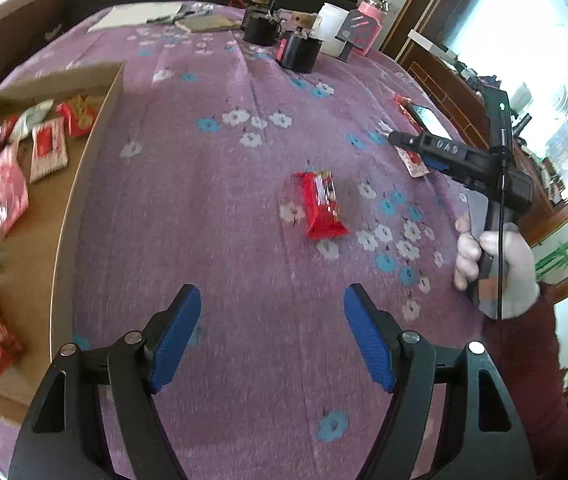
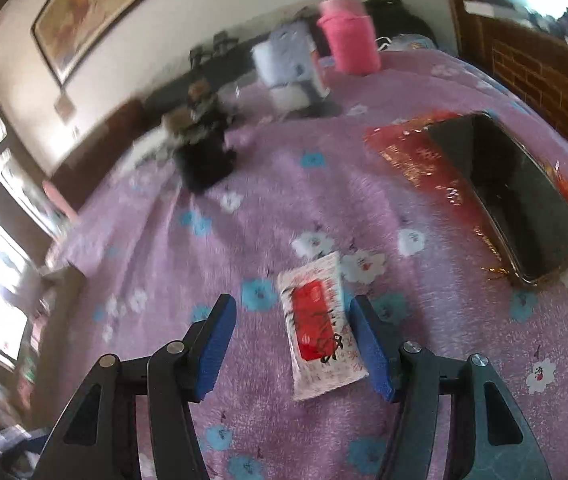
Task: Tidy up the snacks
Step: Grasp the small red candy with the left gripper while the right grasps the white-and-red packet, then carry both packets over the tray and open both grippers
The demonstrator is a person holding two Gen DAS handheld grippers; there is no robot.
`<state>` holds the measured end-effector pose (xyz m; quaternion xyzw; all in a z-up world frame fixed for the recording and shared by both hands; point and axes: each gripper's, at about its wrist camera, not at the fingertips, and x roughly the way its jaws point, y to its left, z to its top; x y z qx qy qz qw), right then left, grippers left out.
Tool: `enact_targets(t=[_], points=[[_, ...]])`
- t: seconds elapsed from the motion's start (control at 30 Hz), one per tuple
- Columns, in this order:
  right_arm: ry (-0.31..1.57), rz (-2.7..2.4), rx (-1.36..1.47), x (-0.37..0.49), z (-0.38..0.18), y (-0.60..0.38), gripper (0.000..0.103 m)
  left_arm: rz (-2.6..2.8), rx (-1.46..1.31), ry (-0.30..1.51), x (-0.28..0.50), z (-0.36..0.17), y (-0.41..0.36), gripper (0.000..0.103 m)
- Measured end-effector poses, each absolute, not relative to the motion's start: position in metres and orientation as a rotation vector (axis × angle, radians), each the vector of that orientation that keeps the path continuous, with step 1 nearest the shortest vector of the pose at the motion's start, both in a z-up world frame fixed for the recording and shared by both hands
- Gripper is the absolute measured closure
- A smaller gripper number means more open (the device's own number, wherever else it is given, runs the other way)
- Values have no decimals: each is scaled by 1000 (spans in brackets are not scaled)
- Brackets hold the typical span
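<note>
A red snack packet [image 1: 321, 204] lies on the purple flowered cloth, ahead of my open, empty left gripper [image 1: 271, 312]. A cardboard box [image 1: 83, 184] at the left holds several red and white snack packets [image 1: 47, 152]. My right gripper [image 2: 292, 324] is open, with a white and red snack packet [image 2: 320, 328] lying on the cloth between its fingers, close to the right pad [image 2: 370, 352]. In the left wrist view the right gripper [image 1: 416, 148] hovers over that packet [image 1: 414, 162] at the table's right side.
A phone [image 2: 516, 196] lies on a red foil packet [image 2: 416, 156] at the right. Two dark jars [image 1: 298, 46], a white container [image 1: 330, 28] and a pink bottle [image 2: 348, 28] stand at the far end. Papers [image 1: 139, 16] lie at the back left.
</note>
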<state>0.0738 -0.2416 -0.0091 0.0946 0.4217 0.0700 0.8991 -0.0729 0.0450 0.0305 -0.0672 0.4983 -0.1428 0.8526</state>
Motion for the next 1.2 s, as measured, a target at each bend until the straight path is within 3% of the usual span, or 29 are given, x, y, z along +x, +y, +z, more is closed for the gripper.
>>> enact_targets(t=[0.03, 0.13, 0.63, 0.7, 0.77, 0.8, 1.2], points=[[877, 121, 163, 72, -10, -238, 45, -293, -123, 1041, -69, 32, 40, 29], [878, 82, 122, 66, -10, -238, 73, -295, -96, 1025, -58, 35, 27, 29], [838, 79, 227, 61, -6, -256, 73, -282, 68, 1000, -10, 8, -36, 30], [835, 79, 230, 61, -6, -256, 73, -265, 81, 997, -9, 8, -39, 43], [826, 78, 234, 60, -5, -257, 73, -230, 108, 985, -8, 8, -38, 83], [822, 76, 237, 59, -5, -257, 73, -233, 101, 988, -7, 8, -36, 86], [807, 72, 261, 57, -4, -261, 73, -273, -120, 947, -28, 37, 8, 86]])
